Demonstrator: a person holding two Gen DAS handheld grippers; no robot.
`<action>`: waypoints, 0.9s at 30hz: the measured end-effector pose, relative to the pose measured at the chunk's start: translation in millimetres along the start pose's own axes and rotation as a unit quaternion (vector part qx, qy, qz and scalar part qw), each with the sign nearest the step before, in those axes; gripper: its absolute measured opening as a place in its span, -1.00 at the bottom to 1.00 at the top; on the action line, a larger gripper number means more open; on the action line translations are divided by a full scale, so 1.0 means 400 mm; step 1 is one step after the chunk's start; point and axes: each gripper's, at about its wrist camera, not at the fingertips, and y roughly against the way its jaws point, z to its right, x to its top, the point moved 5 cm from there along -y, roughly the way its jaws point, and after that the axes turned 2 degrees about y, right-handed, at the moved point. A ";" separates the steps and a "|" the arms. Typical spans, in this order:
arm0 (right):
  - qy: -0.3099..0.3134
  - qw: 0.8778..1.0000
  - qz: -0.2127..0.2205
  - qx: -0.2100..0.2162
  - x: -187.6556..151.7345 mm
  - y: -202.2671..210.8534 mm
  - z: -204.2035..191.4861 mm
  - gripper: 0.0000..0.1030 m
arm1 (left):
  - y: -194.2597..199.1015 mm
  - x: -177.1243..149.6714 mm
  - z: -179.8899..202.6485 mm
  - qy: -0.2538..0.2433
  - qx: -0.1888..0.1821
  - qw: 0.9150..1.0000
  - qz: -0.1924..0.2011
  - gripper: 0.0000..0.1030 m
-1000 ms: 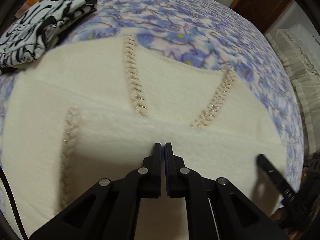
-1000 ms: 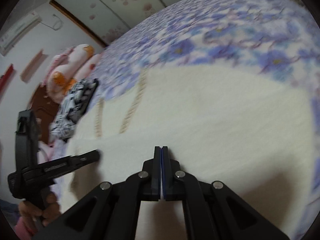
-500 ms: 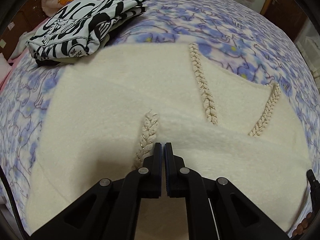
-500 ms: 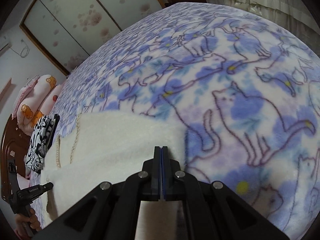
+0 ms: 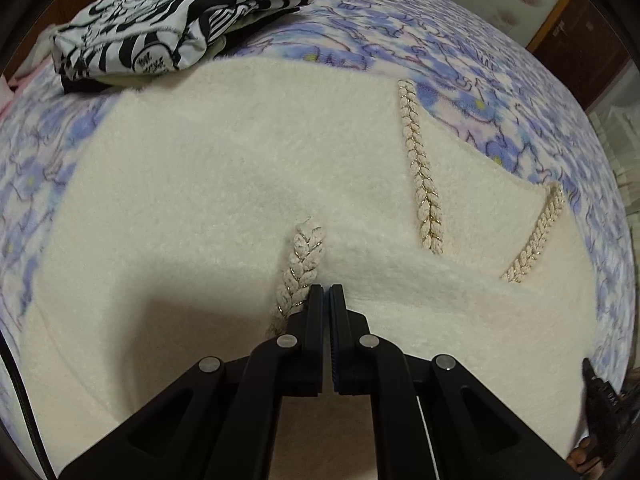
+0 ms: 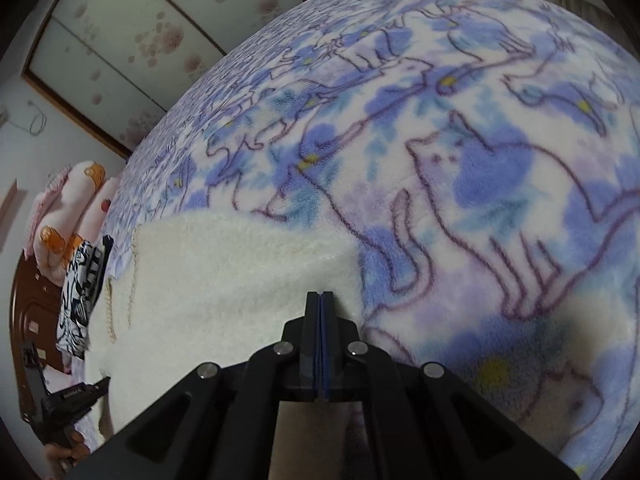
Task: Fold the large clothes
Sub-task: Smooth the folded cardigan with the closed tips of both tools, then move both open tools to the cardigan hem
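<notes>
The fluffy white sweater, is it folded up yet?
Partly folded. The white sweater has one layer lying over another, hiding the braid trims' lower ends.

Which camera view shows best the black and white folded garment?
The left wrist view: the black and white folded garment lies large and sharp beyond the cream sweater, its print clear. In the right wrist view it is only a small, distorted sliver at the left edge.

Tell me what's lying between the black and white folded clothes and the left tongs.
Only the cream fuzzy garment fills that stretch, with one braided trim strip ending beside the left tongs. The left wrist view shows it, from the black-and-white clothes down.
</notes>
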 end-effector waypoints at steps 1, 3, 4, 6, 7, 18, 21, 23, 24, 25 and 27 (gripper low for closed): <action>0.002 1.000 0.001 0.000 -0.001 -0.001 -0.001 -1.00 | -0.001 -0.001 -0.002 0.002 -0.003 1.000 0.000 -0.95; -0.003 1.000 0.001 0.004 -0.003 -0.003 0.002 -1.00 | -0.002 -0.004 0.003 -0.005 0.002 1.000 0.004 -0.95; -0.007 1.000 0.000 0.005 -0.002 -0.004 0.002 -1.00 | -0.002 -0.006 0.008 -0.012 0.009 1.000 0.007 -0.95; -0.001 1.000 0.000 -0.003 -0.002 -0.004 -0.004 -1.00 | -0.004 -0.008 0.020 -0.026 0.022 0.999 0.014 -0.95; 0.005 1.000 0.000 -0.008 -0.002 -0.003 -0.006 -1.00 | -0.003 -0.010 0.024 -0.031 0.027 0.999 0.018 -0.95; 0.063 0.995 0.026 -0.077 -0.010 0.029 -0.059 -1.00 | 0.027 -0.004 -0.002 -0.032 -0.025 0.999 0.008 -0.94; 0.100 0.989 0.033 -0.100 -0.016 0.069 -0.105 -0.94 | 0.068 0.017 -0.016 -0.041 -0.059 0.997 -0.002 -0.94; 0.090 0.991 0.049 -0.087 -0.026 0.119 -0.130 -0.94 | 0.110 0.026 -0.034 -0.048 -0.060 0.997 0.018 -0.94; 0.083 0.991 0.062 -0.082 -0.036 0.149 -0.142 -0.94 | 0.129 0.027 -0.046 -0.053 -0.062 0.996 0.025 -0.93; 0.079 0.991 0.073 -0.080 -0.049 0.175 -0.154 -0.94 | 0.144 0.027 -0.056 -0.056 -0.065 0.996 0.029 -0.91; 0.080 0.989 0.090 -0.082 -0.077 0.216 -0.179 -0.94 | 0.174 0.019 -0.087 -0.059 -0.069 0.995 0.031 -0.82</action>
